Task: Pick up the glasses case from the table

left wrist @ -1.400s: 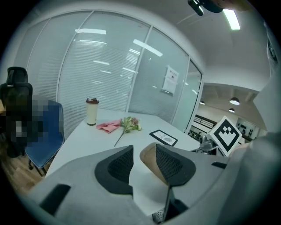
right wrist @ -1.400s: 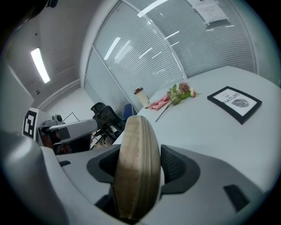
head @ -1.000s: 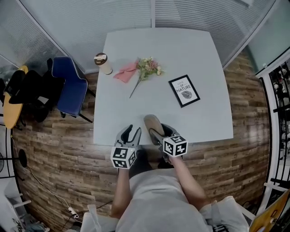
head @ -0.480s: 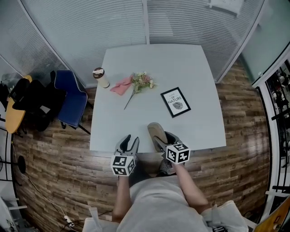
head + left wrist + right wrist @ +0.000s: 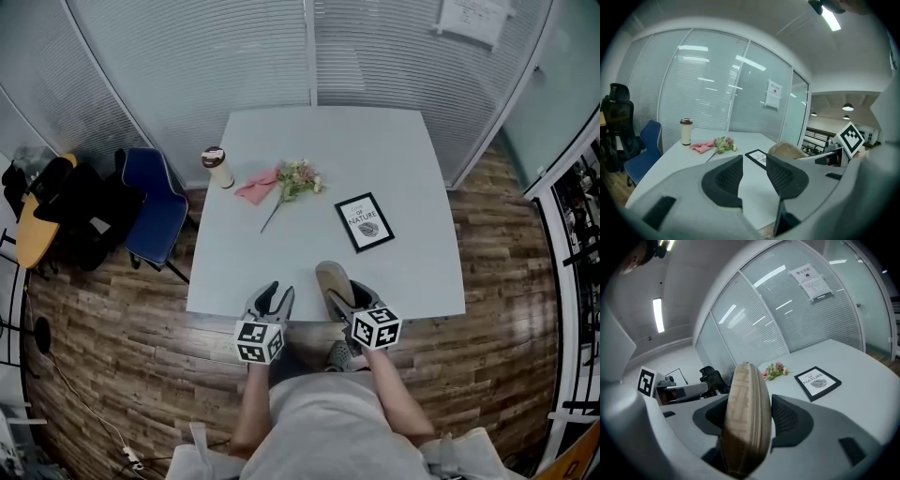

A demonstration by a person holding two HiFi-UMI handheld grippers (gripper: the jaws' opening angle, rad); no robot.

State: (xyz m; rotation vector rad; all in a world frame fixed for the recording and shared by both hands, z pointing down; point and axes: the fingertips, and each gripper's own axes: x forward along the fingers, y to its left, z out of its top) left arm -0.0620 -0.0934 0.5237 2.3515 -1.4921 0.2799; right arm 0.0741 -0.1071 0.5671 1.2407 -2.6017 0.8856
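At table (image 5: pixel 412 197) near edge | right hand-held gripper (image 5: pixel 342 296) clamps glasses case (image 5: pixel 328 276) | left hand-held gripper (image 5: pixel 274 295) parted, empty

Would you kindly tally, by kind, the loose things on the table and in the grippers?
Cup: 1
Pink cloth: 1
Flower sprig: 1
Framed print: 1
Glasses case: 1
Total: 5

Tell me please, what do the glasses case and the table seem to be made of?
Glasses case: probably woven fabric or textured faux leather; matte tan, with a blocky woven pattern and ribbed edge. Table: likely laminate; smooth, pale grey, uniform surface.
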